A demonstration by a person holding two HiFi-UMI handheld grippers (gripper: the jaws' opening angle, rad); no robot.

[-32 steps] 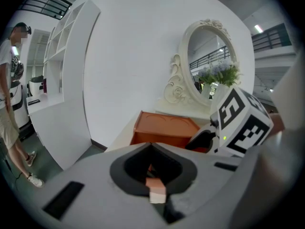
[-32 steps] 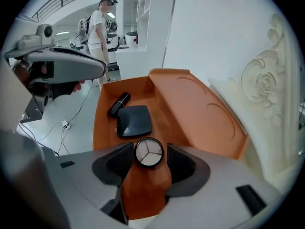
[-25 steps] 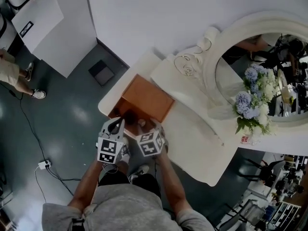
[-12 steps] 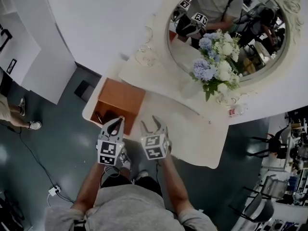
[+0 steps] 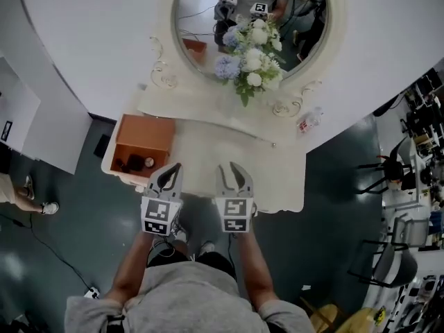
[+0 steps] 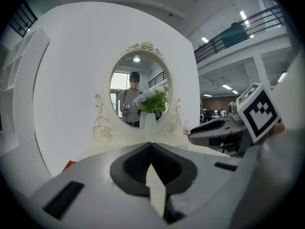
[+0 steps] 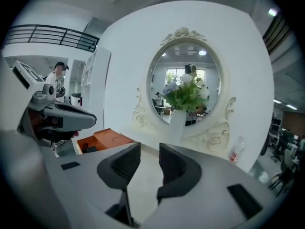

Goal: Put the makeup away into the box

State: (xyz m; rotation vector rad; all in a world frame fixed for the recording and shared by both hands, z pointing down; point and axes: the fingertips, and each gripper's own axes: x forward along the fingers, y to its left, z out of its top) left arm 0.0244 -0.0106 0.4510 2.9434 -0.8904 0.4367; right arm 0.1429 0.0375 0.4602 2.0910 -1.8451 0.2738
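Note:
The orange box [image 5: 142, 141] stands open at the left end of the white dressing table [image 5: 267, 179]; it also shows in the right gripper view [image 7: 108, 138]. A few small dark makeup items [image 5: 135, 164] lie inside it. My left gripper [image 5: 172, 167] hovers just right of the box at the table's front edge, its tips meeting [image 6: 151, 144] with nothing held. My right gripper [image 5: 232, 166] hangs beside it. Its jaws [image 7: 149, 149] have just been closing; a narrow gap remains and nothing is between them. Both point level toward the mirror.
An oval mirror [image 5: 208, 19] in an ornate white frame backs the table, with a vase of blue and white flowers [image 5: 246, 61] before it. A small bottle [image 5: 309, 121] stands at the right end. Dark floor lies around; a person stands at far left [image 5: 28, 196].
Both grippers have lifted away from the box and moved right along the table front. The head view has swung up toward the mirror. The right jaws stand narrower than before.

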